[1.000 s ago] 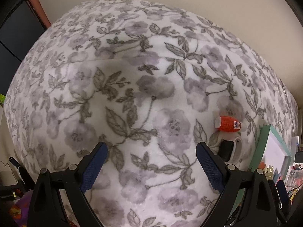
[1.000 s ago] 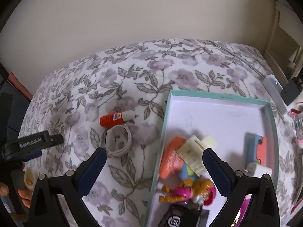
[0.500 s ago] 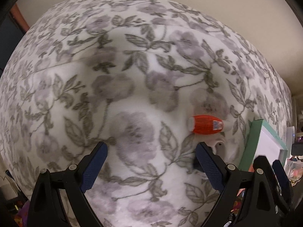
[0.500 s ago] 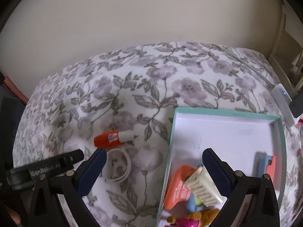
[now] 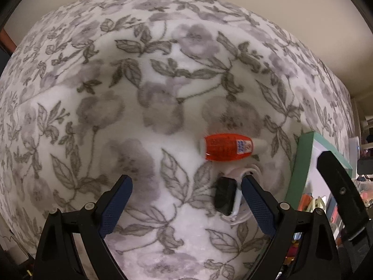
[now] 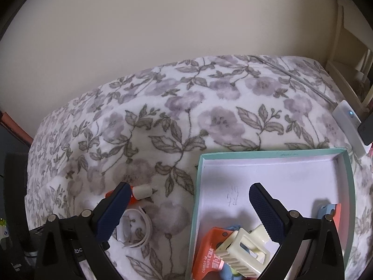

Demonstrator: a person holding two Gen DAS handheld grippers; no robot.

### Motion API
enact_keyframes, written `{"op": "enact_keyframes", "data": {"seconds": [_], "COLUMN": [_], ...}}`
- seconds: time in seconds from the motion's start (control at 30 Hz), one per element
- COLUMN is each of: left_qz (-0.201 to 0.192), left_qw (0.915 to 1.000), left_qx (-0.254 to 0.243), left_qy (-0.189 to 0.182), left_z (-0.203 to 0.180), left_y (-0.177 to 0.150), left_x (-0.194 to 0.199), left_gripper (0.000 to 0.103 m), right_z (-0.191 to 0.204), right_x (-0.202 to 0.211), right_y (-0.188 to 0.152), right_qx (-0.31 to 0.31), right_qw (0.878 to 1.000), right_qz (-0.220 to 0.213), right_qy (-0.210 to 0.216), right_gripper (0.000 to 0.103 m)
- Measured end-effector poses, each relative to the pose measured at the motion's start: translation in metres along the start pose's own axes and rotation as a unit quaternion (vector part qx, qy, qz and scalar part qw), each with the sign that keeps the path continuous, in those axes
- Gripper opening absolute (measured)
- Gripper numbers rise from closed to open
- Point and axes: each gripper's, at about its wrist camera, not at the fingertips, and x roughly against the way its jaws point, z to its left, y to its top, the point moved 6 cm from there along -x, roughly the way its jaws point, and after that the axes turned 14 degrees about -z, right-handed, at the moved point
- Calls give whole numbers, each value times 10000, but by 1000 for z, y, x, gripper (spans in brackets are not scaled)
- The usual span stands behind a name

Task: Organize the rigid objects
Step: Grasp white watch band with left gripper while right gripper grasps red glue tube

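My left gripper [image 5: 186,200] is spread wide, holding nothing, above the floral blanket [image 5: 130,88]; just past its right fingertip lies a white-strapped watch [image 5: 227,198], then the orange glue bottle [image 5: 225,149]; my right gripper [image 6: 186,207] gapes empty over the teal tray [image 6: 347,161] edge.

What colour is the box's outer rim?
Teal-green rim, white inside; clearest in the right wrist view.
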Motion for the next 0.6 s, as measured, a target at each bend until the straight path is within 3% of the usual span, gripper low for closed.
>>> {"op": "enact_keyframes", "data": {"seconds": [0.6], "left_qz": [141], "left_qw": [9978], "left_qx": [-643], "left_qy": [-106], "left_z": [-81], "left_y": [-39], "left_x": [-26], "left_gripper": [95], "right_z": [-14], "right_x": [-3], "right_y": [-3], "right_qx": [-215], "right_qw": [9997], "right_qz": [135], "right_qy": [-72], "right_gripper": [102]}}
